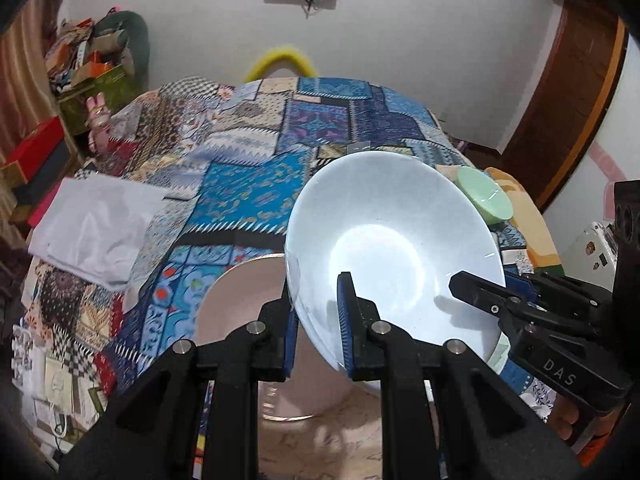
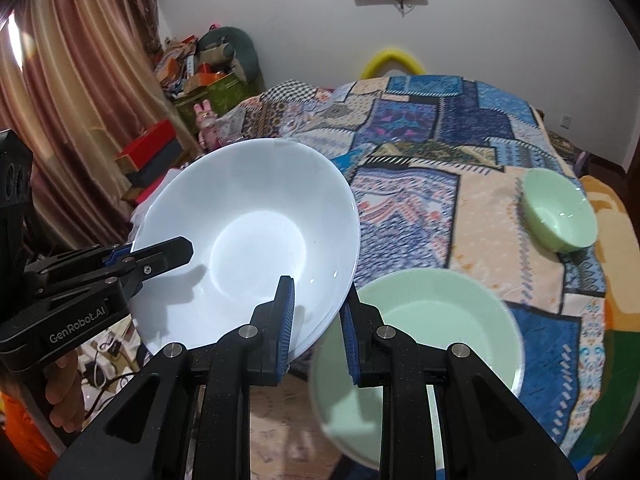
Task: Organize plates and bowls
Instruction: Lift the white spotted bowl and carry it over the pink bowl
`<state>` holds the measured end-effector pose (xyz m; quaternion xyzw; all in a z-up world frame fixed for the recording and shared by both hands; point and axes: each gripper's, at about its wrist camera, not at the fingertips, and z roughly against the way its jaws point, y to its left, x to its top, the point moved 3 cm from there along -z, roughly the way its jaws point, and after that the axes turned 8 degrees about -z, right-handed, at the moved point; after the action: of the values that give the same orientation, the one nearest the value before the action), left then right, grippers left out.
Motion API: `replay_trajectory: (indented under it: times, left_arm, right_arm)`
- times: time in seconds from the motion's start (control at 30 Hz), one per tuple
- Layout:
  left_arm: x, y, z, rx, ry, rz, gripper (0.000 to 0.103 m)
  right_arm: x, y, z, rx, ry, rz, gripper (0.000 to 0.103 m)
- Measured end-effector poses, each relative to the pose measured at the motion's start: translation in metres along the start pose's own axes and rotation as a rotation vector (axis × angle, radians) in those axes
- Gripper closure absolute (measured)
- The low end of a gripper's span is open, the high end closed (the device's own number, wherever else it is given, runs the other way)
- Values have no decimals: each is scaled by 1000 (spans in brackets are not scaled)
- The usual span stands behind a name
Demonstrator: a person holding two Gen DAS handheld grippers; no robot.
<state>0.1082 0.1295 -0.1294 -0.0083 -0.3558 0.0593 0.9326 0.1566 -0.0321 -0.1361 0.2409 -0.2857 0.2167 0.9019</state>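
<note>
Pinching the rim of the white bowl (image 1: 394, 248) at the bottom centre of the left wrist view, the left hand-held gripper (image 1: 318, 320) is holding with one blue pad inside the bowl and the other outside its wall. The right hand-held gripper (image 2: 318, 320) is doing the same on the opposite rim in its own view, where the white bowl (image 2: 256, 240) is filling the left half of the frame. So the bowl is hanging tilted between the two, clear of the patchwork bedspread (image 1: 248, 152). Below it, at lower centre of the left view, a pink plate (image 1: 236, 320) is lying on the bed; in the right view a pale green plate (image 2: 436, 320) is sitting at lower right and a small green bowl (image 2: 560, 212) is resting near the right edge, well apart from the others. A folded white cloth (image 1: 96, 224) is lying at the left of the left view. The white bowl is looking like glazed ceramic or opal glass: stiff, smooth, likely slippery and breakable, with some weight for its size. Its thin rim is giving the only real purchase, so a grip on both sides is sensible, and keeping both pinches firm and level is probably mattering most, since a slip from either pad could let it swing or drop onto the plates beneath.
</note>
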Motion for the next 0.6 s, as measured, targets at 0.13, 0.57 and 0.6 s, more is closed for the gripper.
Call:
replay_trajectory:
  times: [0.13, 0.57, 0.6]
  left_arm:
    - [-15, 18, -3, 13, 24, 23, 85]
    - [-59, 63, -39, 29, 134, 79, 85]
    - [-61, 65, -41, 28, 141, 82, 85]
  right_arm:
    - [-8, 13, -14, 17, 31, 4, 83]
    - [-30, 36, -59, 41, 138, -2, 83]
    - [-32, 37, -62, 40, 145, -2, 83]
